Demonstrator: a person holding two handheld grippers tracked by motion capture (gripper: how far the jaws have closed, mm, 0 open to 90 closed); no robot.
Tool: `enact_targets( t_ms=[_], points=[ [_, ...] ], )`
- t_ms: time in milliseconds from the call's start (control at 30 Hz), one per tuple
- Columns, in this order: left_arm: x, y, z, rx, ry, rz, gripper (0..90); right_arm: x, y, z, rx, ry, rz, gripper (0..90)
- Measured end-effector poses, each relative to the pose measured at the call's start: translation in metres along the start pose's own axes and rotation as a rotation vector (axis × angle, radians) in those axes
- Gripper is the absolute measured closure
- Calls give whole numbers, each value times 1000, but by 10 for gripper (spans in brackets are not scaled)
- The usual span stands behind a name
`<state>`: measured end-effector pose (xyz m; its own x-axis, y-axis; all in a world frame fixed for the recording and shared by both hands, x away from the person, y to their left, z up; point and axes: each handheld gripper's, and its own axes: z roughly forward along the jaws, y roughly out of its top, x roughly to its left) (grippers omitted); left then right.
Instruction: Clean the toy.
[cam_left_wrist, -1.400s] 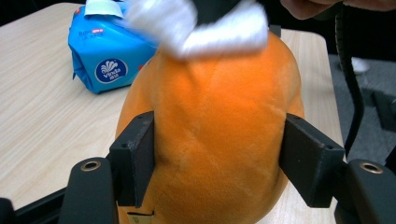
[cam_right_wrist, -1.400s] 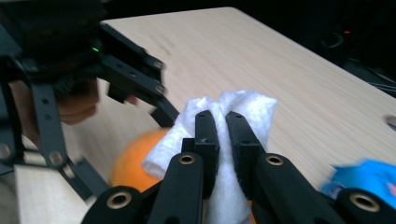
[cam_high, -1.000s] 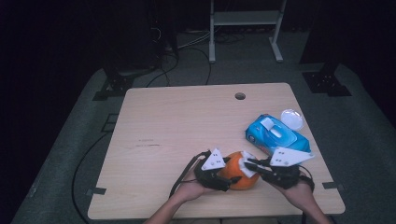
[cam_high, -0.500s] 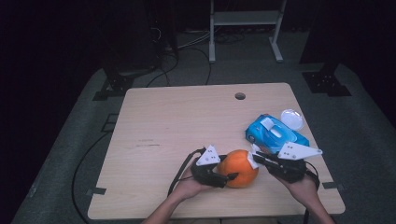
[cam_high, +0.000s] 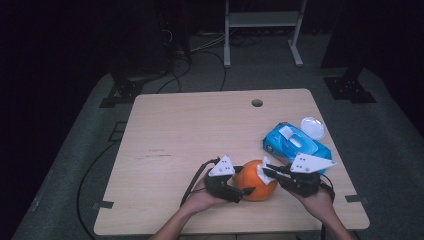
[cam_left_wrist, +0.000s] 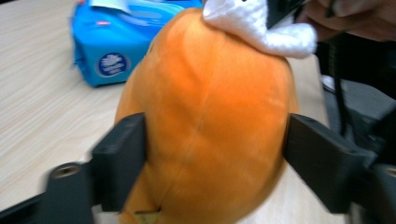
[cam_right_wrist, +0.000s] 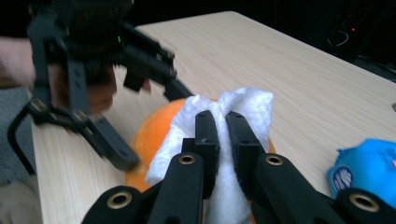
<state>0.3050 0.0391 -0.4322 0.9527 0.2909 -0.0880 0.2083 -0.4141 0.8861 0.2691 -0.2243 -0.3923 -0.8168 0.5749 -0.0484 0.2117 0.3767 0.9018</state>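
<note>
Light wooden table (cam_high: 190, 135) with orange plush (cam_high: 256, 181), blue wipes pack (cam_high: 295, 145), clear lid (cam_high: 312, 127)

Orange, white and blue on pale wood

An orange plush ball (cam_high: 257, 181) under a white tissue (cam_right_wrist: 238, 116); just beyond the ball, a blue wipes pack (cam_high: 295, 145) with white label; table (cam_high: 200, 130) light wood-grain.

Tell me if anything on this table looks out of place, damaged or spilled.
Nothing looks damaged or spilled. The orange ball sits between the left gripper jaws, which have just been opening. The right gripper pinches a white wipe against its top. The blue wipe pack lies with its flap open, which fits the wiping.
</note>
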Motion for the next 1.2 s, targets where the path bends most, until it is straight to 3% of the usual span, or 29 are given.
enact_targets(
  t_ms=[67,133,233,333,400,467,567,667,733,833,933,1000,1100,1200],
  points=[
    [5,-2,0,-13,2,0,118,0,-3,-3,-6,9,5,838],
    [8,-5,9,9,-24,-9,86,0,-5,-5,-8,31,17,837],
    [5,-9,18,22,-13,14,75,0,-5,-4,-5,33,8,835],
    [2,-5,11,-3,32,35,281,2,-1,-3,-15,28,5,835],
    [-1,2,4,-9,56,49,356,6,6,-1,-41,33,0,835],
    [-3,8,-1,-3,65,51,367,11,14,2,-69,55,-10,835],
    [-3,15,-15,-30,85,52,379,13,24,6,-92,42,-35,836],
    [-2,21,-31,-38,96,56,383,2,22,5,-94,22,1,835],
    [-3,21,-31,-16,108,61,383,0,17,9,-73,19,16,836],
    [-5,19,-23,50,132,79,386,8,19,16,-61,12,1,836],
    [-6,20,-21,50,107,71,389,19,26,22,-75,53,-26,835],
    [-4,20,-24,39,112,69,391,19,27,24,-70,47,-46,835],
    [-3,19,-27,38,108,56,391,8,19,22,-59,35,-8,835],
    [-3,16,-19,58,112,59,382,-2,6,23,-32,28,42,835]
  ],
)
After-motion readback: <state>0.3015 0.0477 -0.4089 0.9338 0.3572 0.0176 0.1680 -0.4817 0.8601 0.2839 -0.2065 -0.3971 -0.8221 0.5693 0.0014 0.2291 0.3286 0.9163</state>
